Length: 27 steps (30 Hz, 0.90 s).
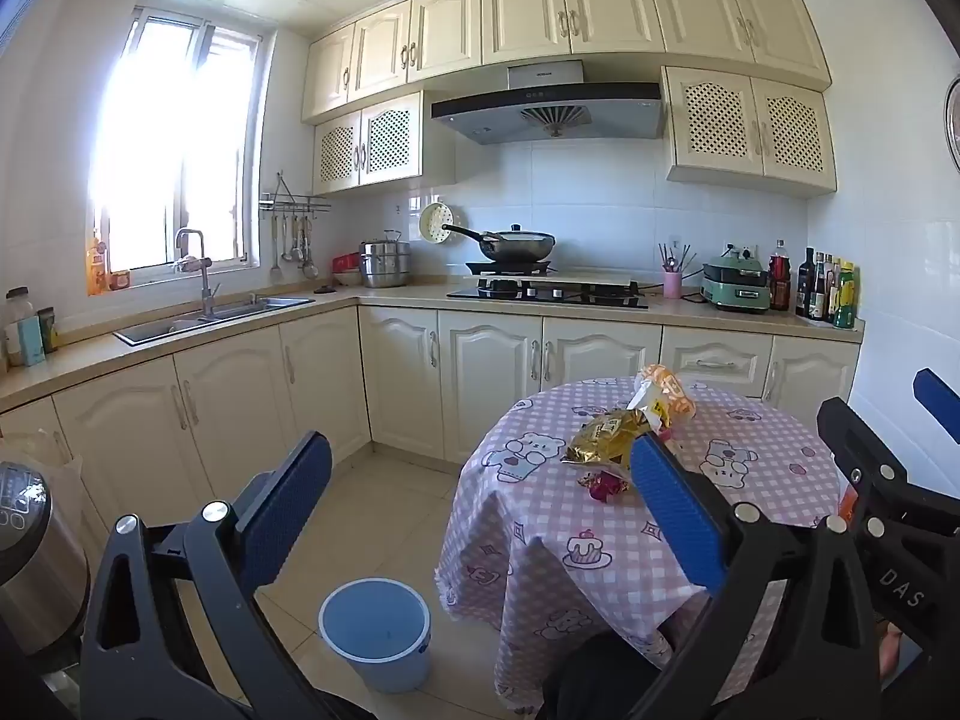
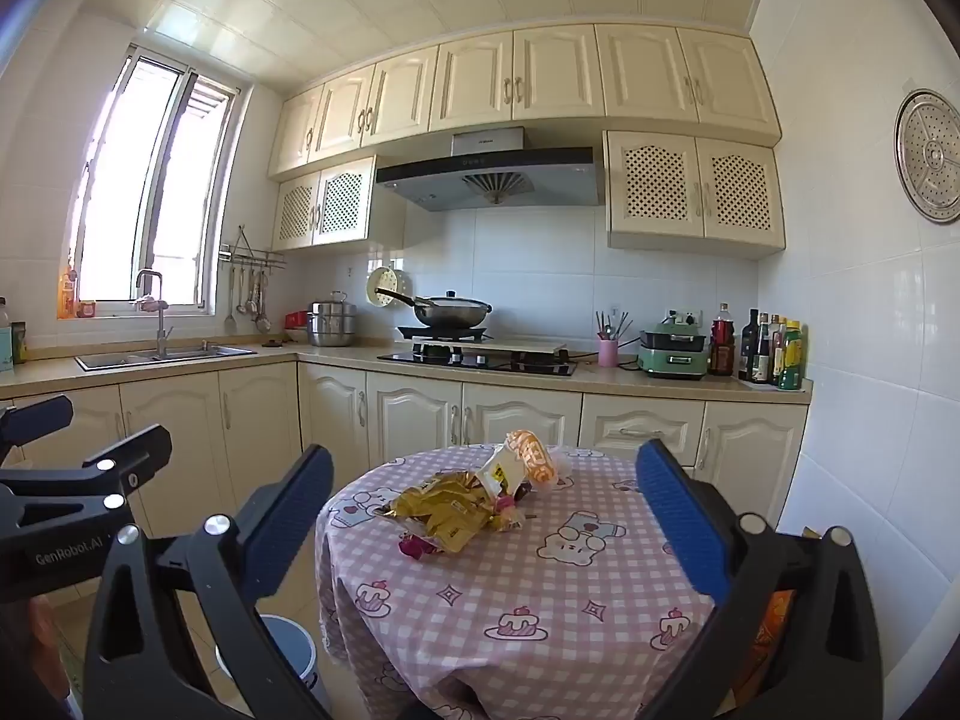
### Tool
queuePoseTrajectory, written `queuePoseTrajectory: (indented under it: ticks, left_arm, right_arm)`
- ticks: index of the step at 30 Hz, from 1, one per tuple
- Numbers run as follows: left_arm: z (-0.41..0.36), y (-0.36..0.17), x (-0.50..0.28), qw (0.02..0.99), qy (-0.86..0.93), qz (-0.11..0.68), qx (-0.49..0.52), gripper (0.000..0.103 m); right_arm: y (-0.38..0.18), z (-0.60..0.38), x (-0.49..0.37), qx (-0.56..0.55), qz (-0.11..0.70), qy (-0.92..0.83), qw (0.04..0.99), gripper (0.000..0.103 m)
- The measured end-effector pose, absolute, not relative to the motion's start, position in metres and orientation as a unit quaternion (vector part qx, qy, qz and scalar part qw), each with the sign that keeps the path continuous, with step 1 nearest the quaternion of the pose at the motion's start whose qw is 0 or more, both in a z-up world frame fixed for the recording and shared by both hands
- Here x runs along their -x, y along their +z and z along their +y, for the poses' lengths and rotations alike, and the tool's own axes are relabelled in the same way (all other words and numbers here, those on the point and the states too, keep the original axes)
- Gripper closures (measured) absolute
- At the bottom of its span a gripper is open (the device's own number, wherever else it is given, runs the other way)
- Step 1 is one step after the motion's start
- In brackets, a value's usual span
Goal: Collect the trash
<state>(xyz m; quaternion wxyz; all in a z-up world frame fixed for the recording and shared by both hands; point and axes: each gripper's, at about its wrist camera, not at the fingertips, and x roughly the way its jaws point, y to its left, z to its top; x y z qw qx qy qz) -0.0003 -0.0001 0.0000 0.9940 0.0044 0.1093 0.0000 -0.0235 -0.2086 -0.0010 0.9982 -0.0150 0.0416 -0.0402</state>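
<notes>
Trash is sitting in a little pile on the round table with the pink bear cloth: a crumpled gold wrapper, an orange-and-white snack bag leaning up just behind it, and a small pink candy wrapper on the near left. Both grippers are hanging back, spread wide and holding nothing, left gripper and right gripper. Blue bucket is standing on the floor, left of the table.

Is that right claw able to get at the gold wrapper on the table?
Probably yes. The right claw is open and empty, facing the gold wrapper lying atop the table, with nothing between them.
</notes>
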Motion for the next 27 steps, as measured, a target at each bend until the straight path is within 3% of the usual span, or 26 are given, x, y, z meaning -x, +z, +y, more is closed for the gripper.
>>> queuePoseTrajectory:
  ticks: [27]
  left_arm:
    - [0.0025,0.0049,0.0046,0.994,0.0,0.112,-0.011,0.006]
  right_arm:
    - [-0.0043,-0.2166,0.0168,0.015,0.041,-0.042,0.998,0.005]
